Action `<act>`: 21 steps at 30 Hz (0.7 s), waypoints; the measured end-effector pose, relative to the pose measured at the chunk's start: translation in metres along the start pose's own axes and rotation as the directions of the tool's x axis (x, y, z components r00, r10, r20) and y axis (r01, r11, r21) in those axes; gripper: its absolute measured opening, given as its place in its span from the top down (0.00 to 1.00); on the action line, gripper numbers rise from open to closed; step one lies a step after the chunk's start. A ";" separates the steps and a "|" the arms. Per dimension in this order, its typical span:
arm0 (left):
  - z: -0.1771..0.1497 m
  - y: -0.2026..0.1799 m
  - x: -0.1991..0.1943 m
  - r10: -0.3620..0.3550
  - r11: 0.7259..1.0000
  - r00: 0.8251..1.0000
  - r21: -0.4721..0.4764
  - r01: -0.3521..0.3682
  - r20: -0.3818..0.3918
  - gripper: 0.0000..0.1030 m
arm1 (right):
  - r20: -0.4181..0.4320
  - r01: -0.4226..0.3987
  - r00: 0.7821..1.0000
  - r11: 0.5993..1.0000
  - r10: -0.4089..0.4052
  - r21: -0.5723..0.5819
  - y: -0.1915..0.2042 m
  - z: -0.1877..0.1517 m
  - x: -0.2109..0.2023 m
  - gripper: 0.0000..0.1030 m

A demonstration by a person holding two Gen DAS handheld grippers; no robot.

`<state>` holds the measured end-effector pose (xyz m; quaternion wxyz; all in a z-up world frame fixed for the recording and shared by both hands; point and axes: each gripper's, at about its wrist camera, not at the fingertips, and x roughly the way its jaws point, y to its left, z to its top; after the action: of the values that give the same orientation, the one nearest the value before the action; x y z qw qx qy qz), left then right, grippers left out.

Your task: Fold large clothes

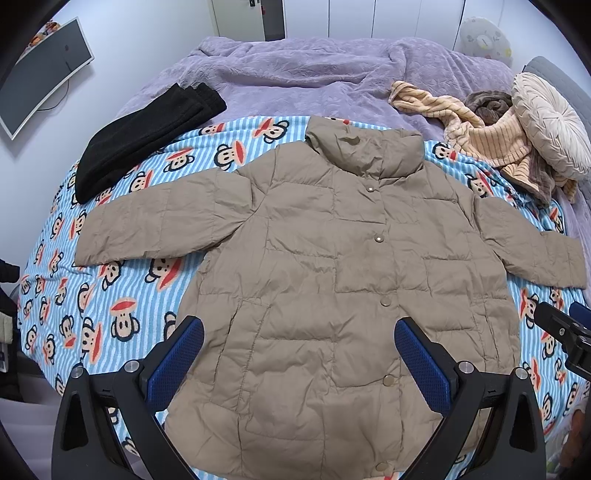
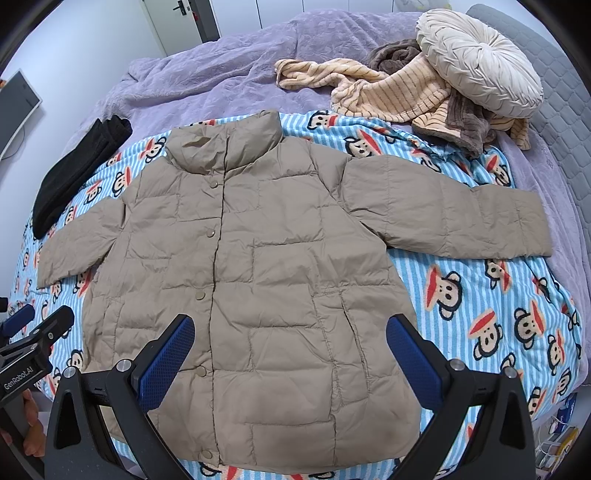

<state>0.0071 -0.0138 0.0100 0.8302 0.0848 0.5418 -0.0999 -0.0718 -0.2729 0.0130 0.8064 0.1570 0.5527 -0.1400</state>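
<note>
Place: a bedroom in a home.
Bed (image 1: 561,229): fills both views, with a grey padded headboard (image 2: 546,85) at its right edge.
Bedding: a purple quilt (image 1: 295,70) across the far side, a monkey-print blanket (image 2: 480,295) over the near side.
Cushions: a round pleated cushion (image 2: 480,59) at the far right corner.
Walls: white, with a door (image 2: 192,18) behind the bed and a monitor (image 1: 40,70) at the left.

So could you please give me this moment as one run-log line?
stage: pre-fold | jacket: flat, buttoned, sleeves out | left gripper: open, above hem | right gripper: open, above hem
</note>
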 end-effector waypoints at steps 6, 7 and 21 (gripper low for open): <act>0.000 0.000 0.000 0.001 1.000 1.000 0.000 -0.001 0.000 0.00 | 0.000 0.000 1.000 1.000 0.000 0.000 0.001 0.000 -0.001 0.00; 0.000 0.000 0.000 0.000 1.000 1.000 0.000 0.000 0.001 0.00 | 0.000 0.000 1.000 1.000 0.000 0.000 0.001 0.000 0.000 0.00; 0.000 0.001 0.000 -0.001 1.000 1.000 0.002 0.001 -0.001 0.00 | 0.001 0.000 1.000 1.000 0.000 0.000 0.002 0.000 0.000 0.00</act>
<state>0.0072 -0.0125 0.0095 0.8299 0.0852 0.5422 -0.1007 -0.0711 -0.2712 0.0133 0.8067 0.1567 0.5523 -0.1401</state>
